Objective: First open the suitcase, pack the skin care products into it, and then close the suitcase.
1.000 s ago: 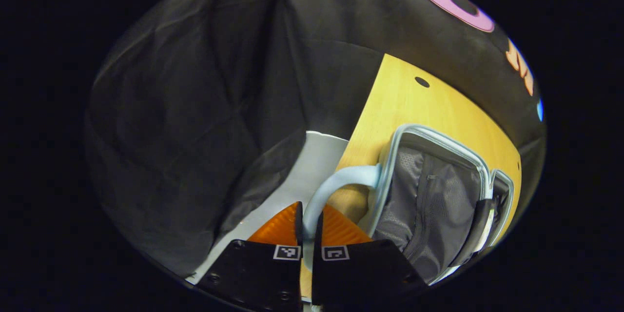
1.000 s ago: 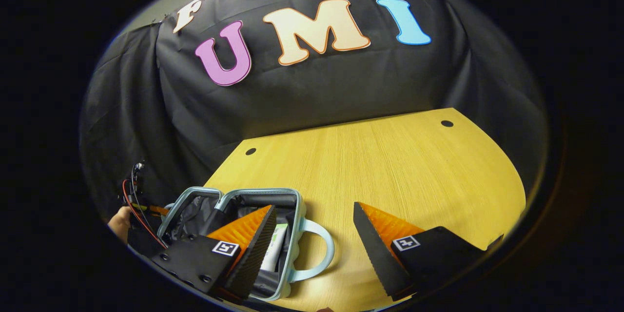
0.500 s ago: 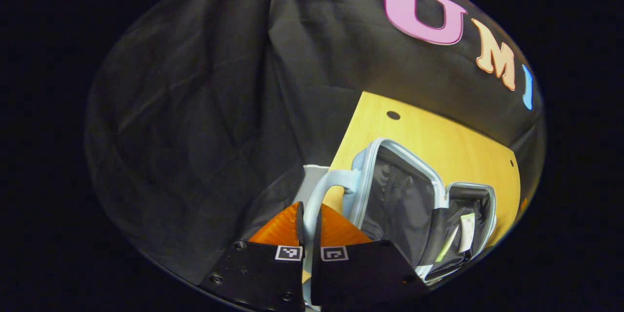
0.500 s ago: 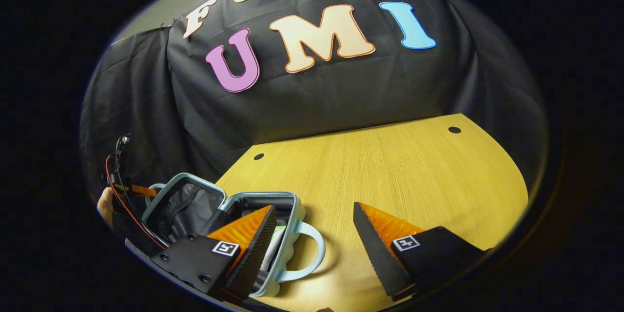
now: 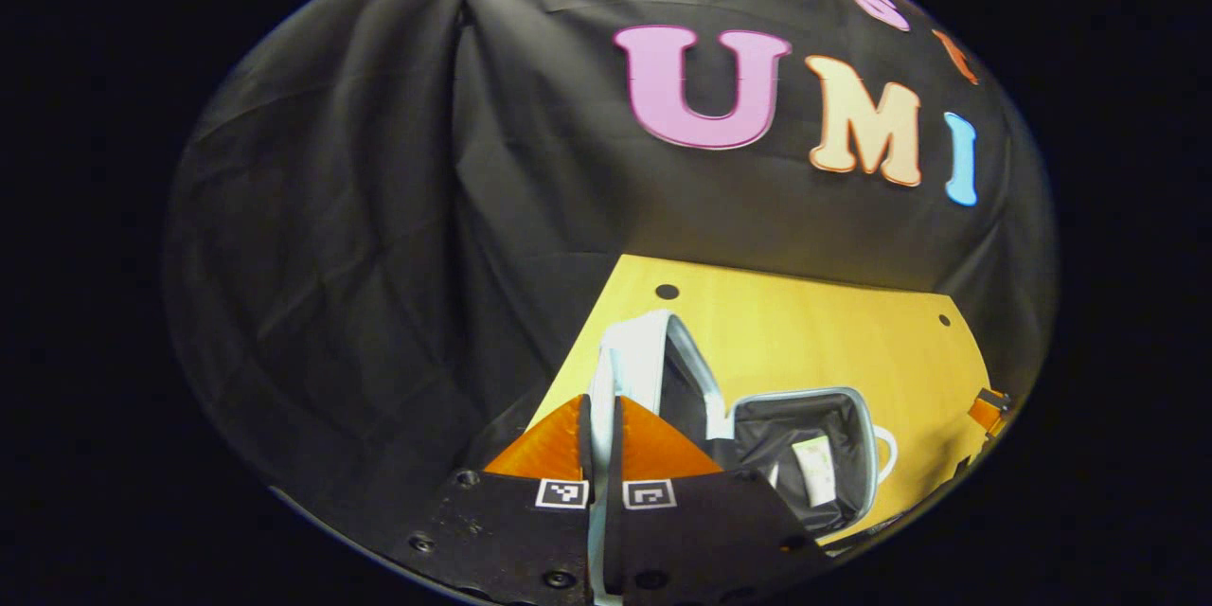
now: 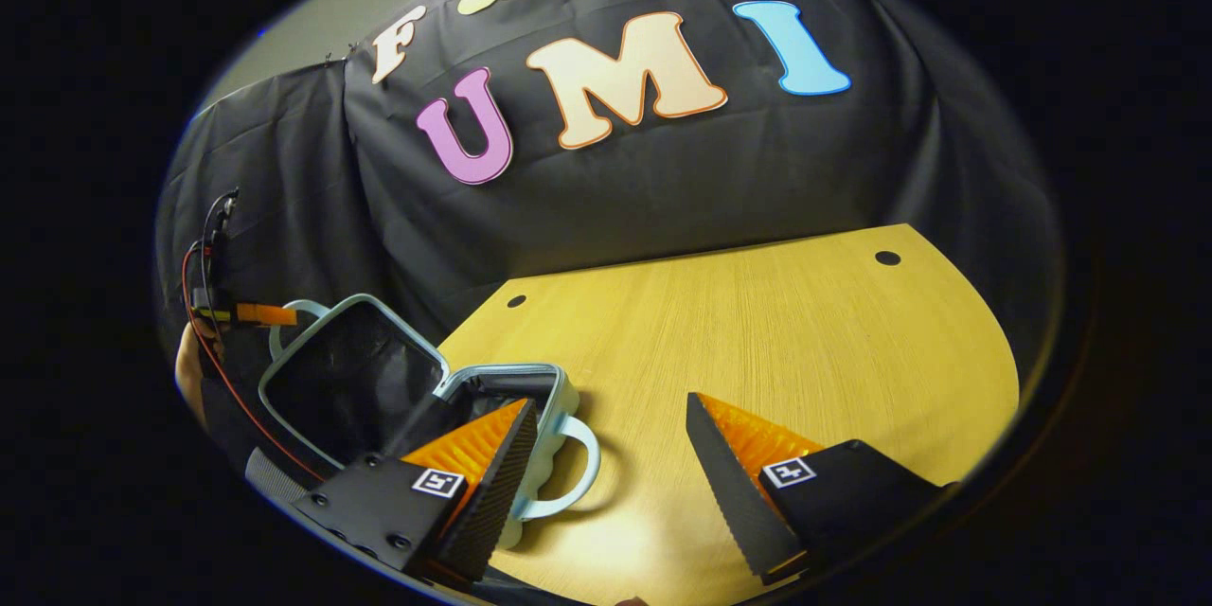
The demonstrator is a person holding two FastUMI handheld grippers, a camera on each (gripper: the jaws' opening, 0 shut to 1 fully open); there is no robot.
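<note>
At lower centre of the left gripper view, the left gripper (image 5: pixel 598 454), jaws pinching the lid handle (image 5: pixel 597 417), holds the suitcase (image 5: pixel 805 454) lid upright on the counter (image 5: pixel 805 341); a skin care product (image 5: pixel 814 469) lies inside. The right gripper (image 6: pixel 606 454) hovers, jaws spread; closing likely means lowering the lid squarely.

A pale wooden table (image 6: pixel 757 322) with small dark holes near its back corners carries a light-blue suitcase (image 6: pixel 530 398) at its left end, lid (image 6: pixel 350 379) raised; right of the suitcase the wood lies bare.

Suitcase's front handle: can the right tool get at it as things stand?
Probably yes. The right tool is open, and the front handle lies on bare table beside its finger, with nothing between.
</note>
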